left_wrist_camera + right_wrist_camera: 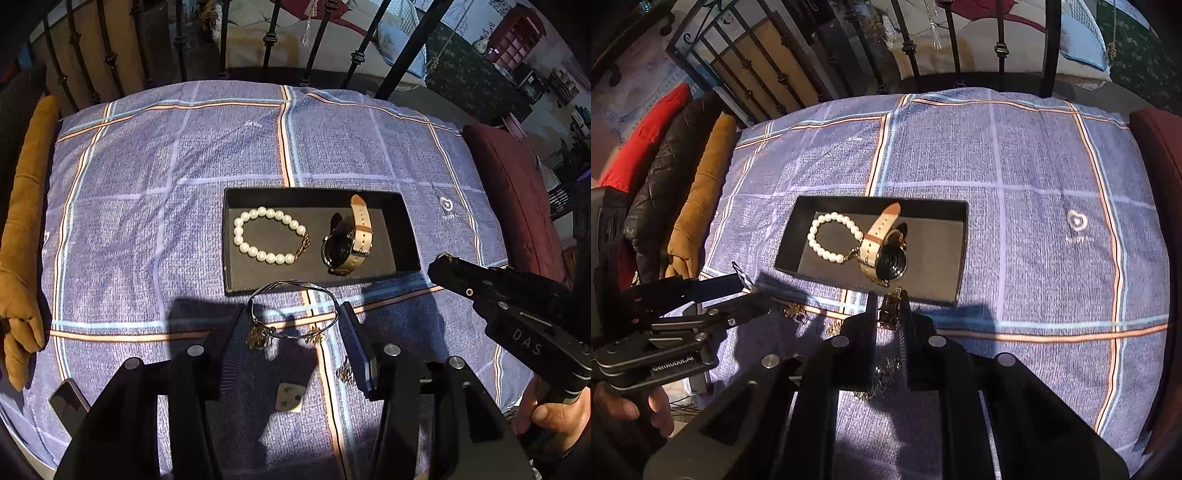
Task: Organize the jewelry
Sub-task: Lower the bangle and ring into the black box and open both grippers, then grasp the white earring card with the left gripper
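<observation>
A black tray [406, 236] [956, 258] lies on the blue plaid cloth. In it are a pearl bracelet [268, 235] [831, 238] and a watch with a beige strap [349, 240] [886, 251]. My left gripper [293, 326] holds a silver wire bangle [295, 288] with gold charms between its jaws, just in front of the tray's near edge. My right gripper [889, 310] is shut on a small dark and gold piece [888, 308], with a gold chain [886, 373] hanging below, near the tray's near edge. It shows at the right in the left wrist view [439, 264].
A phone [68, 404] lies at the cloth's near left. A tan cushion [26, 229] lies left, a maroon cushion [513, 199] right. A black iron railing [269, 40] stands behind. A small gold piece [345, 371] and a beige tag [290, 397] lie on the cloth.
</observation>
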Demonstrator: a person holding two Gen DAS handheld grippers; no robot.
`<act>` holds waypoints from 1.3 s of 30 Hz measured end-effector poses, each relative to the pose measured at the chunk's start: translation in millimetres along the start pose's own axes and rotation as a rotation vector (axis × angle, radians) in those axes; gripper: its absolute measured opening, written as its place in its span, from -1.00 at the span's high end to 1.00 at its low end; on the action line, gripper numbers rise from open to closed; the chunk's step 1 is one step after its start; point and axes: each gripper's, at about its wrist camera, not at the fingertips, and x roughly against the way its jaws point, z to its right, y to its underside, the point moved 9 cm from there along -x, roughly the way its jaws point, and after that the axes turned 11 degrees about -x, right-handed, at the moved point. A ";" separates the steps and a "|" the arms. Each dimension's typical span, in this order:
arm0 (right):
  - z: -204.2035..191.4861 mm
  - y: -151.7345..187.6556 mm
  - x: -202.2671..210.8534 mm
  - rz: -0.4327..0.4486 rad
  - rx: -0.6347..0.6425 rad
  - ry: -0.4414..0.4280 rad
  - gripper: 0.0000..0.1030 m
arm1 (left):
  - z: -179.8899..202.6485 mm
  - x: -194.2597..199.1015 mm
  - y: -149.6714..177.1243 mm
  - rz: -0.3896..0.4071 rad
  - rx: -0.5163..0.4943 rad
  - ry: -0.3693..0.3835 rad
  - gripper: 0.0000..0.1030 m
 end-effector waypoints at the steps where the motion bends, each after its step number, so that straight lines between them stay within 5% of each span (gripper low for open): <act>1: -1.0 -4.5 -4.5 -0.004 0.009 0.002 0.78 | -0.1 -3.1 -6.5 0.003 -0.005 -0.006 0.05; 18: 8.8 -32.7 -50.8 -0.073 0.048 0.048 0.77 | -16.2 -53.1 -46.3 -0.044 -0.038 -0.049 0.05; 21: 10.7 -31.1 -52.0 -0.082 0.037 0.063 0.50 | -19.1 -51.6 -45.3 -0.046 -0.034 -0.068 -0.56; 22: 11.2 -31.1 -49.8 -0.072 0.037 0.066 0.17 | -20.5 -48.9 -45.9 -0.035 -0.034 -0.081 -0.66; 26: 13.7 -27.7 -35.0 -0.046 0.028 0.067 0.09 | -25.6 -36.8 -41.5 -0.029 -0.025 -0.089 -0.68; 32: 19.2 14.6 -15.0 -0.069 0.016 0.058 0.09 | -26.7 -17.0 4.1 -0.044 -0.009 -0.098 -0.83; 39: 26.5 102.3 -23.5 -0.197 -0.066 0.039 0.09 | -8.5 -35.3 100.2 -0.194 0.030 -0.079 -0.83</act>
